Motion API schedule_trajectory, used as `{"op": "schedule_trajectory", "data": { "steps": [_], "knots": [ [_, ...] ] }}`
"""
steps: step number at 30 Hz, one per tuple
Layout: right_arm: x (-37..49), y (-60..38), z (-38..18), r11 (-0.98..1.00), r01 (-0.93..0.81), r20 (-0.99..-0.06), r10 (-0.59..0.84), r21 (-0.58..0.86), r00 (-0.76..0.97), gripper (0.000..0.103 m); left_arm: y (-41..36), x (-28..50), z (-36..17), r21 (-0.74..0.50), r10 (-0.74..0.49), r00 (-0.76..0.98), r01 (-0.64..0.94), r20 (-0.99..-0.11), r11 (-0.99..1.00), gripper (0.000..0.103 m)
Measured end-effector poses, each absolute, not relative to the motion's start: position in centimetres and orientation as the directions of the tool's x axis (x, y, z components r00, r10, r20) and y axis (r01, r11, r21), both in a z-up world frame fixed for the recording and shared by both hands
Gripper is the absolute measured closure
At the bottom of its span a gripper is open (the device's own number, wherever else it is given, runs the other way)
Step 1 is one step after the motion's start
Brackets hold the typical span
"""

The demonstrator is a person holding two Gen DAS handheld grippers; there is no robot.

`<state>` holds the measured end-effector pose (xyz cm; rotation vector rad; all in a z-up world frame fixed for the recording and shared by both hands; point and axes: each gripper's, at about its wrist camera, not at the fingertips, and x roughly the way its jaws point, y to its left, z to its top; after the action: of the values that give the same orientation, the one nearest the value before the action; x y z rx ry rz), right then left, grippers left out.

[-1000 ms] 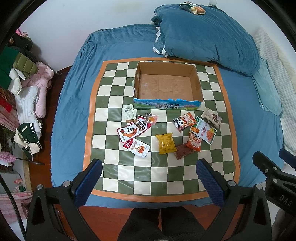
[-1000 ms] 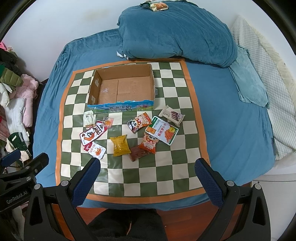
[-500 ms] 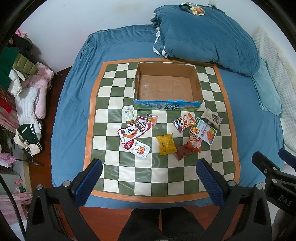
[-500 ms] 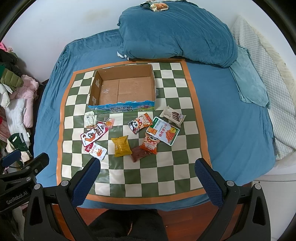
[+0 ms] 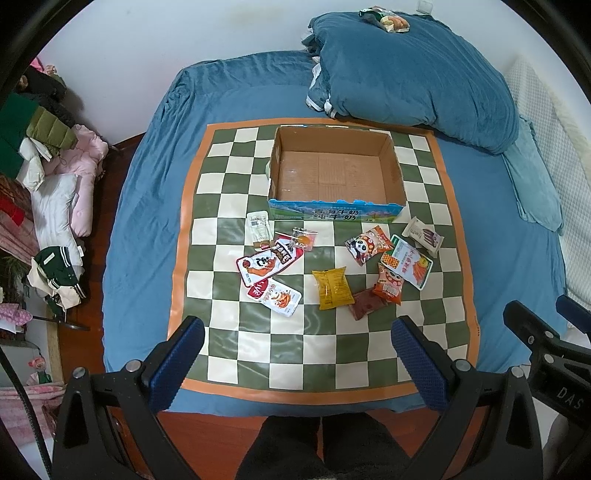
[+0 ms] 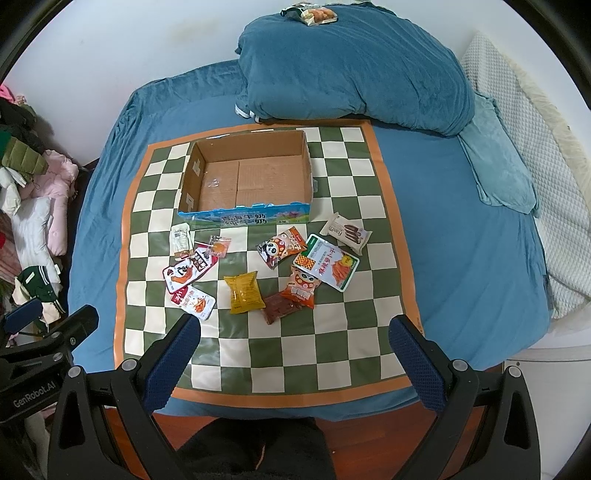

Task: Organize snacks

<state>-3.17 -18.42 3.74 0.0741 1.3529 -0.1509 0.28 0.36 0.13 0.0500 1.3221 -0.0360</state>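
Note:
An empty cardboard box sits at the far side of a green-and-cream checkered mat on a blue bed. Several snack packets lie on the mat in front of it: a yellow bag, a panda packet, red-and-white packets and a chocolate-stick packet. My left gripper and right gripper both hang open above the mat's near edge, well short of the snacks, holding nothing.
A bunched blue duvet lies behind the box with a snack bag on top. Clothes are piled on the floor at the left. A white quilted blanket covers the bed's right side.
Both views have drifted slightly back and up from the bed. The snacks and the box have not moved, and both grippers stay open.

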Motion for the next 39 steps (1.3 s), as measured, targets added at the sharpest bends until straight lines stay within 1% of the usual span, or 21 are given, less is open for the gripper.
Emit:
{"op": "schedule_trajectory", "data": {
  "steps": [16,19,23,26,28,33,34,39],
  "knots": [
    [-2.6,-17.7,4.0,0.988,0.154,-0.976,-0.058,-0.026,0.208,0.0,1.8,0.8,0.6,0.008,-0.005,0.245,0.052,-0.97,0.999,0.0],
    [-2.0,-17.6,3.6,0.989,0.147,-0.979,-0.029,0.0,0.2,0.0,3.0,1.4,0.6,-0.012,-0.017,0.23,0.021,-0.973,1.0,0.0],
    [-0.1,-17.0,0.4,0.987,0.135,-0.984,0.069,0.092,0.164,0.0,3.8,2.0,-1.1,0.008,0.014,0.216,-0.03,-0.976,1.0,0.0],
    [1.5,-16.0,-3.4,0.98,0.129,-0.982,0.136,0.154,0.133,0.0,5.1,3.0,-4.2,0.055,0.068,0.204,-0.071,-0.977,0.996,0.0],
    [2.3,-15.4,-5.7,0.98,0.118,-0.982,0.149,0.163,0.117,0.0,6.5,4.0,-7.0,0.051,0.068,0.167,-0.104,-0.984,0.993,0.0],
    [5.1,-13.8,-15.3,0.985,0.108,-0.991,0.128,0.132,0.041,0.0,10.6,7.0,-16.4,-0.071,-0.074,-0.004,-0.23,-0.997,0.971,0.0],
    [5.3,-13.7,-16.7,0.985,0.116,-0.991,0.129,0.131,0.028,0.0,11.3,7.7,-18.7,-0.109,-0.123,-0.036,-0.264,-0.992,0.958,0.0],
    [8.1,-12.9,-26.5,0.977,0.177,-0.989,0.133,0.121,-0.059,0.0,14.0,10.0,-28.3,-0.193,-0.283,-0.15,-0.436,-0.947,0.879,0.001]
  ]
}}
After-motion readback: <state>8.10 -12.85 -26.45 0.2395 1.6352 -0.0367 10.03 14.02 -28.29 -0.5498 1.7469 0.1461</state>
